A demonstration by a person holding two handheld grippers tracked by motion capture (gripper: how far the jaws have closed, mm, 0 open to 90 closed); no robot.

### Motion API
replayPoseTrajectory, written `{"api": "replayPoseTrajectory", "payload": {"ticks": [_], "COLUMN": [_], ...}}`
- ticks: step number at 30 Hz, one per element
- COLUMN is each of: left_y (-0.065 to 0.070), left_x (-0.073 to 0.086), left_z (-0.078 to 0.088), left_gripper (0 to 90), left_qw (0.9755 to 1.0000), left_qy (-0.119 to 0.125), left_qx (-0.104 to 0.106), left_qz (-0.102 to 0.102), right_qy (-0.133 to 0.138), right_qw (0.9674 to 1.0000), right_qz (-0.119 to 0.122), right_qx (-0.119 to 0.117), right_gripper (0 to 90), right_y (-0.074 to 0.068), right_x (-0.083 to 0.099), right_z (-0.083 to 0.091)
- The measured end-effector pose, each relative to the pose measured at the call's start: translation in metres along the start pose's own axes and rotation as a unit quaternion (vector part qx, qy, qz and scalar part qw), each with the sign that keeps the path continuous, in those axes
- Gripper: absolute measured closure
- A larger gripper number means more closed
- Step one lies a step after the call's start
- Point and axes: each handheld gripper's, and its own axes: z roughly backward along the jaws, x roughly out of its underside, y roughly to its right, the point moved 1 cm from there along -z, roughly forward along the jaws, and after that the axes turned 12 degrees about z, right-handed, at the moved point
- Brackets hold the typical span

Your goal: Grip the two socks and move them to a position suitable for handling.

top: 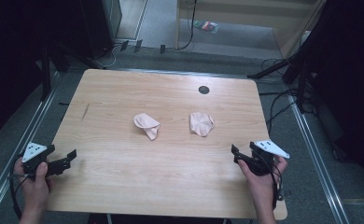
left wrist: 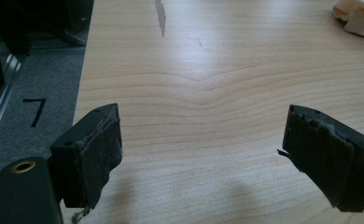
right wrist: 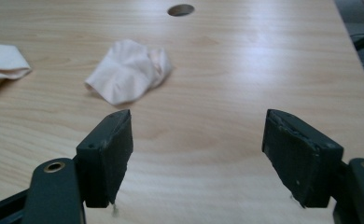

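High view: two small pale cloths lie crumpled near the middle of the counter (top: 124, 172), both on the near side of the dark hole (top: 203, 89). Left cloth (top: 147, 125) sits nearer and to the left of the hole; right cloth (top: 201, 123) lies almost straight in front of it. They are near each other but apart.

Left gripper (top: 72, 155) rests at the near left edge, well away from the hole, fingers wide with nothing between them. Right gripper (top: 235, 153) sits at the near right edge, fingers also wide and empty. Neither touches a cloth.

Judged step: reach in and pick up a cloth, most likely one per gripper.

Notes for doing it well:
- In the right gripper view the right cloth (right wrist: 128, 70) lies ahead and left of the fingers (right wrist: 106, 156); swing left before closing so the cloth is centred.
- The left gripper view catches the left cloth (left wrist: 357, 17) at the far right corner; a long diagonal reach is needed.
- Come down low, one finger each side of a raised fold, not on the flat part. Thin fabric slips.
- Close fully, lift slowly, check for drag on the counter.
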Motion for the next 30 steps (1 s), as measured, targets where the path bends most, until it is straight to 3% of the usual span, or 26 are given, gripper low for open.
{"api": "replayPoseTrajectory", "payload": {"ticks": [6, 14, 19, 26, 30], "left_y": [-0.001, -0.001, -0.001, -0.002, -0.002], "left_x": [0.000, 0.000, 0.000, 0.000, -0.001], "left_z": [0.000, 0.000, 0.000, 0.000, 0.000], "left_gripper": [12.1, 12.0, 12.1, 12.0, 12.1], "left_qw": [1.0000, 1.0000, 1.0000, 1.0000, 0.9999], "left_qy": [0.000, 0.000, 0.000, -0.002, -0.004], "left_qx": [0.002, 0.006, 0.006, 0.008, 0.010], "left_qz": [0.003, 0.004, 0.004, 0.005, 0.005], "right_qy": [-0.008, -0.021, -0.034, -0.070, -0.087], "right_qw": [0.9994, 0.9977, 0.9970, 0.9946, 0.9935], "right_qz": [0.029, 0.056, 0.061, 0.072, 0.067], "right_qx": [-0.017, -0.031, -0.032, -0.027, -0.030], "right_gripper": [26.8, 28.4, 29.0, 30.7, 30.4], "right_y": [-0.022, -0.048, -0.054, -0.059, -0.061], "right_x": [-0.029, -0.052, -0.057, -0.062, -0.063], "right_z": [-0.031, -0.071, -0.090, -0.131, -0.147]}}
